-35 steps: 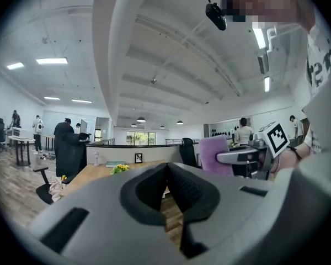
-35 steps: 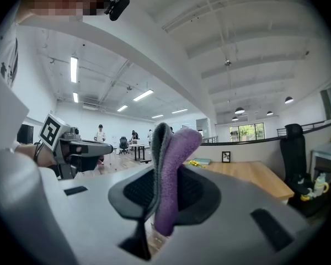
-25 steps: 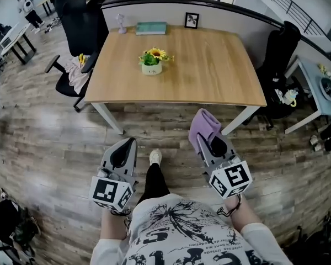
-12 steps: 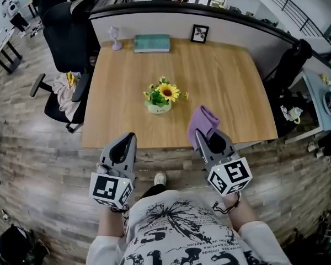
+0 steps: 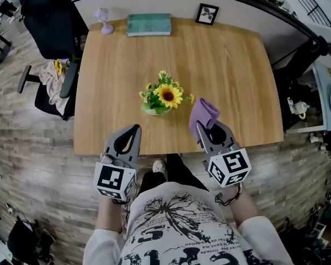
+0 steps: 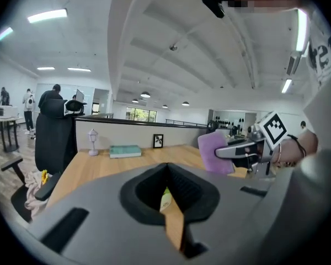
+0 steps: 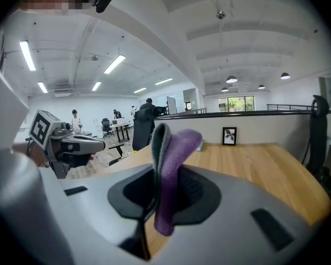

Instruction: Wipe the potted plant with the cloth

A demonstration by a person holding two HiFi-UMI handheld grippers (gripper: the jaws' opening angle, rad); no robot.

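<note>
**A:** Where do things stand?

**B:** The potted plant [image 5: 163,97] sits mid-tabletop [image 5: 231,76]. At its four o'clock, the right hand-held gripper [image 5: 203,127] is clamped on the purple cloth [image 5: 203,112]. At seven o'clock, the left hand-held gripper [image 5: 132,130] is closed tight and holds nothing.

**A:** What could go wrong?

**B:** The pot looks light and nothing braces it. A firm wipe could tip or slide it, and the floppy fold of cloth could snag the petals.

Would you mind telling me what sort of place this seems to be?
Most likely an open-plan office: a wooden desk stands against a low partition, a black office chair sits beside it, and strip lights hang over further desks in the background.
</note>
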